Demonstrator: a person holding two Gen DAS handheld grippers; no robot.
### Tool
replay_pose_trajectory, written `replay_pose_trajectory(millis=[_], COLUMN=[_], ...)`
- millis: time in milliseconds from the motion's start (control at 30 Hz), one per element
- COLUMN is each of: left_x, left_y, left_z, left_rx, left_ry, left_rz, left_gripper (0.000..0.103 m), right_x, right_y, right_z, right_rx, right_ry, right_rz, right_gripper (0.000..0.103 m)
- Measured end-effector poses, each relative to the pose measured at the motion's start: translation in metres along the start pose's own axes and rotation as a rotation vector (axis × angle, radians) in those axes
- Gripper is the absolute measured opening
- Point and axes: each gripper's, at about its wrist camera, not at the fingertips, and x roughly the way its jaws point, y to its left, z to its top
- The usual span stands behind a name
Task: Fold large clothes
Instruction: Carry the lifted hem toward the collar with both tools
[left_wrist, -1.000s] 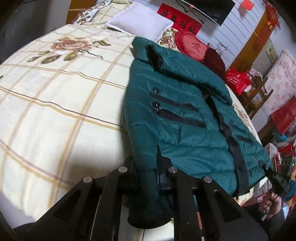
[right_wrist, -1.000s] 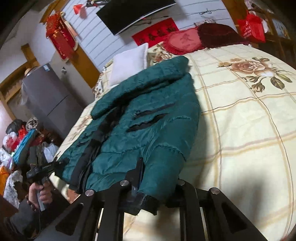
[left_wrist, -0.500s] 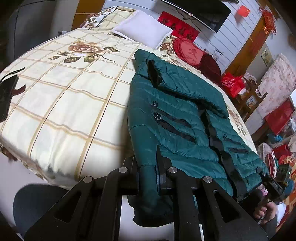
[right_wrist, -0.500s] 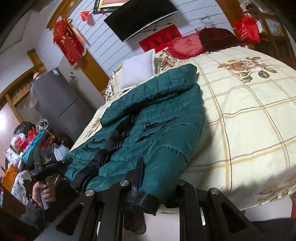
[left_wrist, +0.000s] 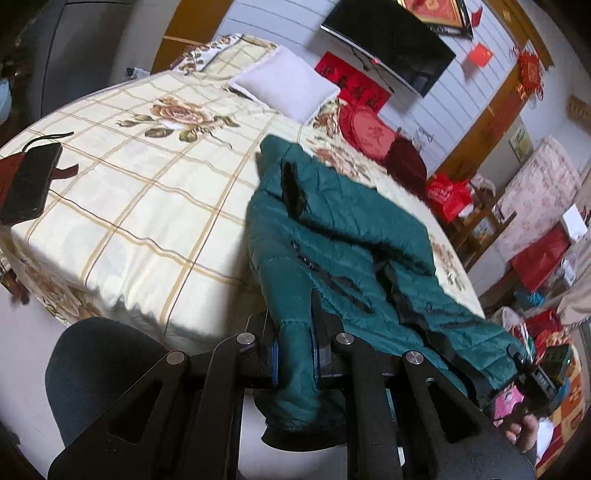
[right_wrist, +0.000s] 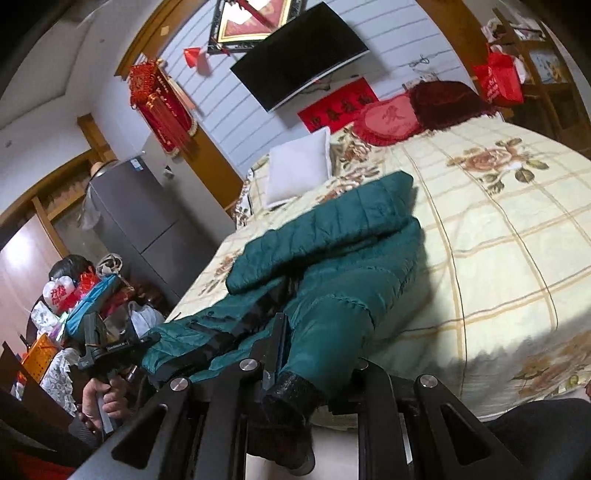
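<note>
Two tongs are each pinching a sleeve of the green jacket (left_wrist: 343, 258): the left tongs (left_wrist: 295, 354) and the right tongs (right_wrist: 295, 365) are clamping shut near the cuffs, while the jacket is lying stretched across the bed (left_wrist: 147, 206), cuffs hanging past its edge.

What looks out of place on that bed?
The green jacket lies askew, its lower part hanging past the bed edge, one sleeve clamped in each gripper. A dark phone-like slab also sits near the bed's far edge.
</note>
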Motion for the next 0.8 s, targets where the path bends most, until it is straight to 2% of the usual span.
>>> replay_pose_trajectory(millis=[167, 333, 467, 667, 800], left_x=[0.002, 0.013, 0.026, 0.045, 0.048], left_y=[-0.006, -0.024, -0.044, -0.073, -0.073], left_z=[0.013, 0.045, 0.078, 0.122, 0.143], left_rx=[-0.017, 0.012, 0.058, 0.114, 0.073], left_ry=[-0.037, -0.079, -0.107, -0.17, -0.204], left_rz=[-0.019, -0.022, -0.011, 0.019, 0.009], left_gripper=[0.011, 0.011, 0.011, 0.011, 0.011], right_x=[0.002, 0.01, 0.022, 0.047, 0.054], right_y=[-0.006, -0.01, -0.007, 0.002, 0.015], right_z=[0.009, 0.03, 0.057, 0.099, 0.127], right_rx=[0.009, 0.025, 0.003, -0.048, -0.086], right_ry=[-0.031, -0.075, -0.101, -0.105, -0.129], right_rz=[0.006, -0.002, -0.029, -0.129, -0.157], right_gripper=[0.015, 0.015, 0.015, 0.015, 0.015])
